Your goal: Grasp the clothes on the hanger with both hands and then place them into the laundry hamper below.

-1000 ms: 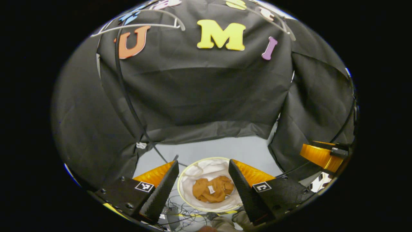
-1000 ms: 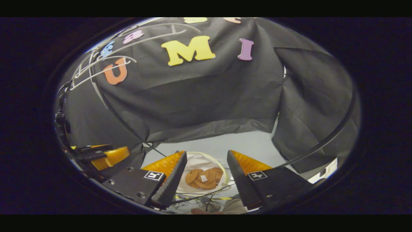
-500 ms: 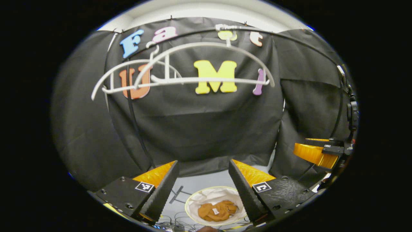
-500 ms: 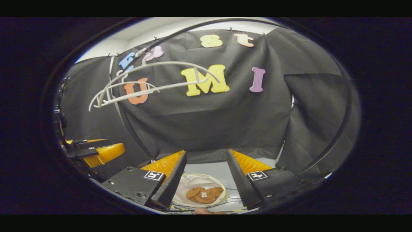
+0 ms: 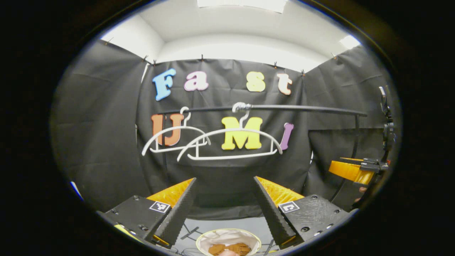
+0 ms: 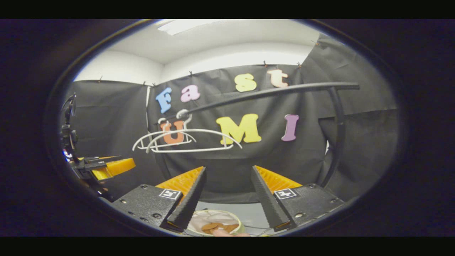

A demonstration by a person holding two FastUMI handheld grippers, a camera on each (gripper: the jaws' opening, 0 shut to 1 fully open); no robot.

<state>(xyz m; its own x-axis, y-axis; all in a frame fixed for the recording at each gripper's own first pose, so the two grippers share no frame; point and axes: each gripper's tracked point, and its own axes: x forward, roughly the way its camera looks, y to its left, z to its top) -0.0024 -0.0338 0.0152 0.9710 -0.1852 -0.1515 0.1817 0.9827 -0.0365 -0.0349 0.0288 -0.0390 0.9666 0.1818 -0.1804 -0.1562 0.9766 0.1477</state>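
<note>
Left gripper view, two bare hangers (image 5: 231, 144) on one rail (image 5: 302, 107), one hamper (image 5: 227, 236) with clothes (image 5: 229, 248), both grippers' fingers (image 5: 179, 209) spread.

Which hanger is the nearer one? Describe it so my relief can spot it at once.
Find the black rail across the booth's back wall. Two bare white hangers hang from it; the nearer hanger is the larger-looking one, hooked mid-rail, overlapping the farther hanger toward the rail's left end.

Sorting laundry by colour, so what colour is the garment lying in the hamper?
Orange-brown garment, clearest in the left gripper view.
</note>
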